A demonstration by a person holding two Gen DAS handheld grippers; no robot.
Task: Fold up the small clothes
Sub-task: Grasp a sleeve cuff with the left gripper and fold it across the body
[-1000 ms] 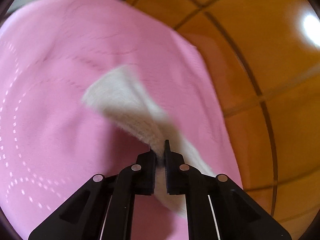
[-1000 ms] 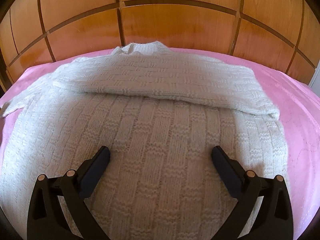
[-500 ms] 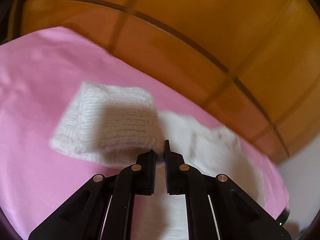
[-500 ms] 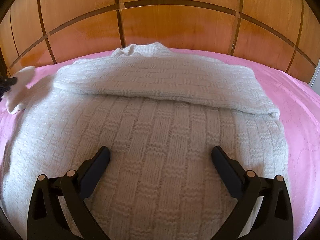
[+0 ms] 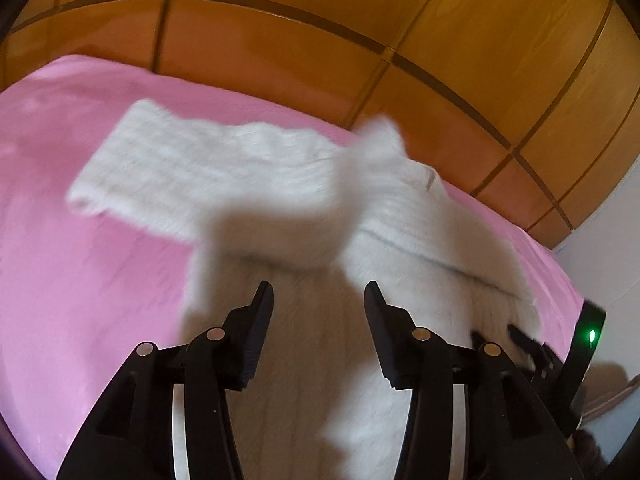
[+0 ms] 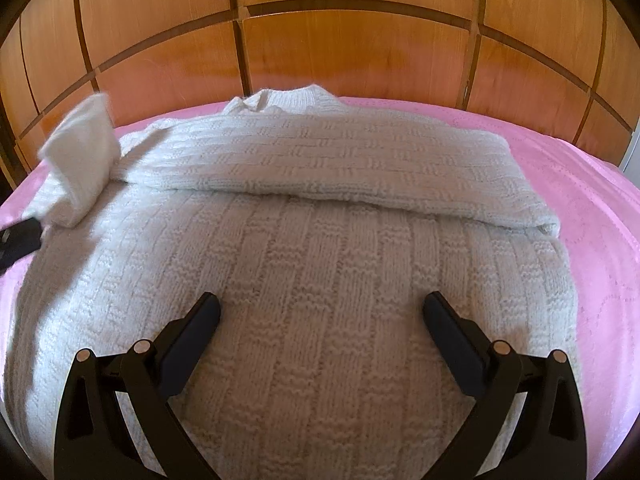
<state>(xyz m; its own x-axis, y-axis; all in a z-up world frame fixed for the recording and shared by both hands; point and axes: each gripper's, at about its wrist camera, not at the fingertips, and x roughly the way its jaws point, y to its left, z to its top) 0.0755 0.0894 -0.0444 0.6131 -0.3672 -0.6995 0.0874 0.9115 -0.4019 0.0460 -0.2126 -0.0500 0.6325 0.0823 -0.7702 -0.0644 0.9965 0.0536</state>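
A: How many garments are on the bed?

B: One, a white knit sweater (image 6: 320,280), lying flat on the pink bedspread (image 6: 580,200) in front of the wooden headboard (image 6: 360,52). One sleeve (image 6: 332,164) is folded across the chest. The other sleeve (image 6: 80,160) stands bunched up at the left shoulder, blurred.

A: And the two grippers?

B: The right gripper (image 6: 320,312) hovers over the sweater's lower body, jaws spread wide, nothing between them. The left gripper (image 5: 319,300) has just been opening; its jaws stand apart with no cloth between the pads, and the blurred sleeve (image 5: 256,184) lies just beyond its tips. Its black fingertip (image 6: 20,236) shows at the right wrist view's left edge.
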